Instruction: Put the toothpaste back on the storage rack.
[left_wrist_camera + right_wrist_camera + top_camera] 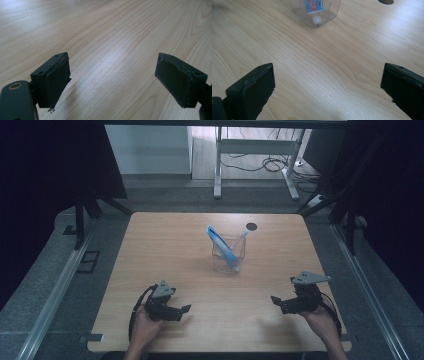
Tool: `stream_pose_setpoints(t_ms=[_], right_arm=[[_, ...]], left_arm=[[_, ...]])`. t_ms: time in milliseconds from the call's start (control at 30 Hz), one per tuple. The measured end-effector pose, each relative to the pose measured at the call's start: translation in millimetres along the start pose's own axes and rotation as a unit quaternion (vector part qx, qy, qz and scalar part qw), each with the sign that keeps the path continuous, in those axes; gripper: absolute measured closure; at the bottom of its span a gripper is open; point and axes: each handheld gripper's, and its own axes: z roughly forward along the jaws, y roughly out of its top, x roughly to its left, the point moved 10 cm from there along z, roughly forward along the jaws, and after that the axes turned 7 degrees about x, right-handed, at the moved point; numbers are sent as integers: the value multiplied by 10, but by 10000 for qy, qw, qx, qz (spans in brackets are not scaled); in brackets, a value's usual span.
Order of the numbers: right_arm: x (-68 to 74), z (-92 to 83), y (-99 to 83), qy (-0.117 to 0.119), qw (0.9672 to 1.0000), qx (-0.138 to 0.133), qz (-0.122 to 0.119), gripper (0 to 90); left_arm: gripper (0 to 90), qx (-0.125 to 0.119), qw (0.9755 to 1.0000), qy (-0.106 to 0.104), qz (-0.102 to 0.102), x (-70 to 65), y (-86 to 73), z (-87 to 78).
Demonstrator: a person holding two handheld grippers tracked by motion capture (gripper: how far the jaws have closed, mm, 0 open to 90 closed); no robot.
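The counter is pale wood with a fine streaked grain and one dark round hole near its far edge. The holder is clear, ribbed with thin upright lines. The tube inside it is light blue and white, with red and blue marks seen through the wall. Both tongs, left and right, are black with grey top plates.

In the right gripper view, the clear holder is cut off by the top edge, so its rim and the upper part of what stands inside are lost. The dark hole in the surface is clipped there too. In the high view, the print on the blue-and-white tube is too small to read (the thin item beside it likewise).
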Motion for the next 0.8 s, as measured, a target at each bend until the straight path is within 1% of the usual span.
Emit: stream_pose_setpoints(t_ms=[167, 333, 433, 533, 733, 800], right_arm=[[27, 22, -102, 4, 10000, -9, 29, 0], [59, 74, -175, 55, 9999, -86, 82, 0], [74, 120, -228, 38, 10000, -39, 59, 0], [83, 160, -266, 40, 10000, -52, 42, 0], [93, 244, -382, 25, 10000, 27, 58, 0], [93, 269, -426, 37, 9999, 64, 95, 0]], left_arm=[[130, 3, 10000, -19, 3, -5, -1, 2], [130, 20, 10000, -34, 5, -13, -6, 5], [130, 31, 10000, -33, 14, -14, -9, 5], [131, 42, 10000, -33, 9, -12, -13, 9], [131, 80, 10000, -13, 32, -14, -23, 21], [131, 129, 9999, 5, 67, -12, -32, 29]])
